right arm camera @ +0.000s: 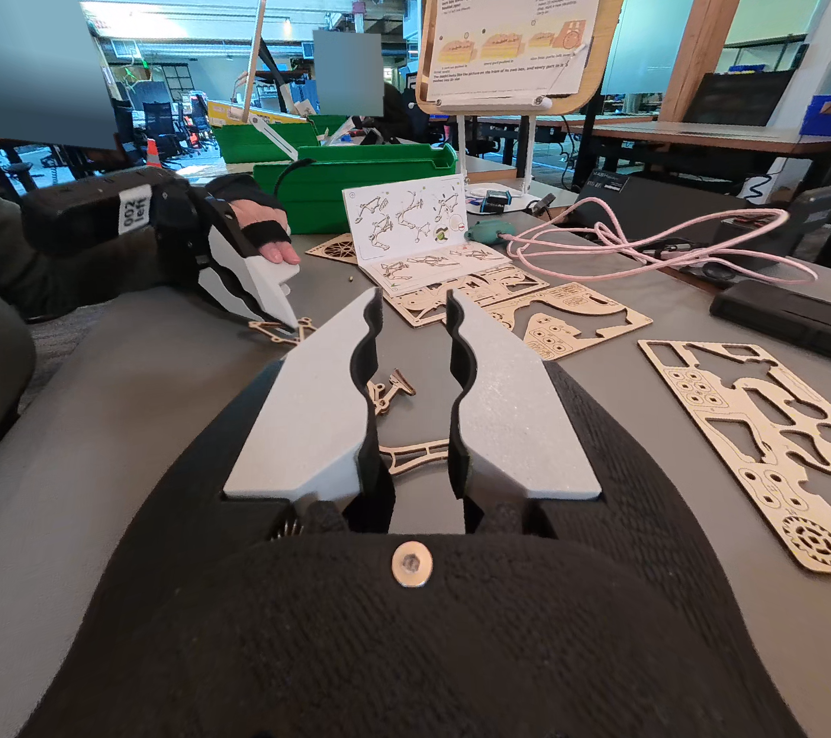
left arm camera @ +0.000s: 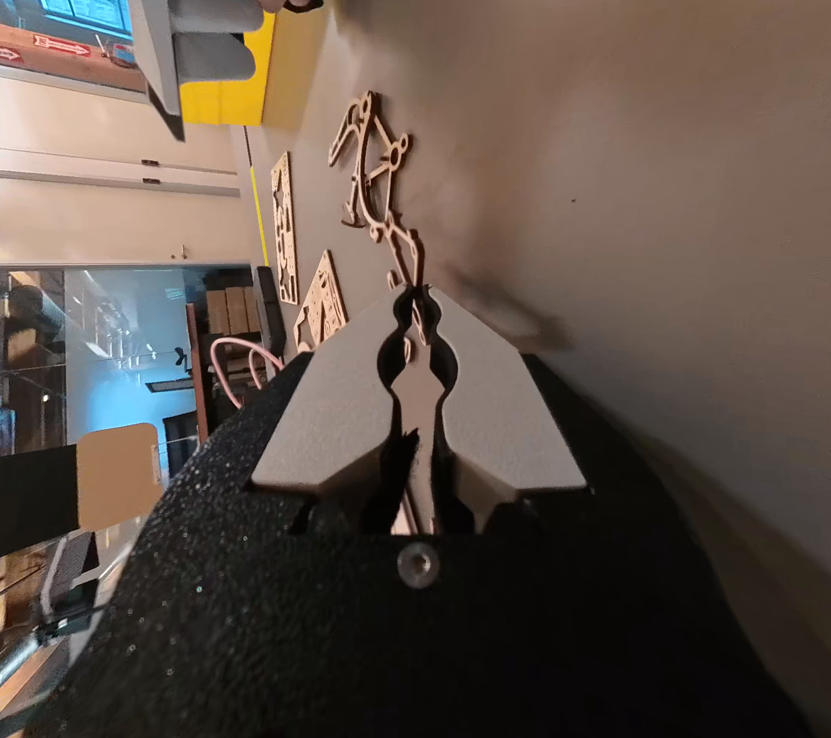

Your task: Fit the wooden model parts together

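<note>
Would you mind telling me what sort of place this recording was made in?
Probably an open-plan workshop or lab office: a grey worktable with green parts bins, an instruction board on a stand, and rows of desks and office chairs behind.

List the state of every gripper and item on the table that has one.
left gripper: shut on the wooden frame part
wooden frame part: flat on the table, one end pinched
right gripper: open, empty
small wooden part: loose on the table, untouched
instruction booklet: open, top page propped up
wooden sheets: flat, some parts already punched out
pink cable: loosely coiled
</note>
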Demonstrator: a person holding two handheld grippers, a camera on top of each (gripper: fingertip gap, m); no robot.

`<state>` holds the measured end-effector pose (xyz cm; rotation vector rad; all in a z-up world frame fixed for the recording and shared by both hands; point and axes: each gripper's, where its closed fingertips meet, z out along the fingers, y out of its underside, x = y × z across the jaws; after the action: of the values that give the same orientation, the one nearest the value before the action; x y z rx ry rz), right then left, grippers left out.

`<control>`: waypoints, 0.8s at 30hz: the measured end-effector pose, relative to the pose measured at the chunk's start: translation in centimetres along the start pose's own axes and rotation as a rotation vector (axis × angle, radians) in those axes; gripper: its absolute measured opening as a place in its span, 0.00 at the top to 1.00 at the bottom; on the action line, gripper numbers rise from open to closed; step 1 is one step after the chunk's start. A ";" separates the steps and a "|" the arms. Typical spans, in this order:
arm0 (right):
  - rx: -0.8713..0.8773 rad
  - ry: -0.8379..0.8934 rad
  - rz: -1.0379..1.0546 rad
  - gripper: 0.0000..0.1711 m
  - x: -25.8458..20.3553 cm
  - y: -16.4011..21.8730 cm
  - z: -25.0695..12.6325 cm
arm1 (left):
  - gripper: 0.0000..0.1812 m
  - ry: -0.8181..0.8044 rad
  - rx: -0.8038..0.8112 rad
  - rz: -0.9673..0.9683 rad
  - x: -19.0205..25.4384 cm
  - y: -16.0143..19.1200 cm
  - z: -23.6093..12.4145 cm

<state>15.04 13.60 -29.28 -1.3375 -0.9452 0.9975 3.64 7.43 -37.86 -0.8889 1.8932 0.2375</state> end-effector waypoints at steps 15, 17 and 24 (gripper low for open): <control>0.022 0.264 -0.160 0.86 3.4 -0.9 -1.8 | 0.87 -0.039 0.366 -0.573 -4.6 -1.2 -3.5; 0.015 0.277 -0.207 0.87 3.5 -0.9 -1.8 | 0.90 -0.161 0.390 -0.567 -5.9 -1.1 -3.8; -0.056 0.223 -0.486 0.89 4.5 -0.3 1.0 | 0.96 -0.385 0.406 -0.563 -8.4 -2.2 -3.5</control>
<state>15.50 18.14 -29.10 -1.1571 -1.0634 0.4450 4.70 8.02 -28.60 -0.9708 1.2158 -0.2921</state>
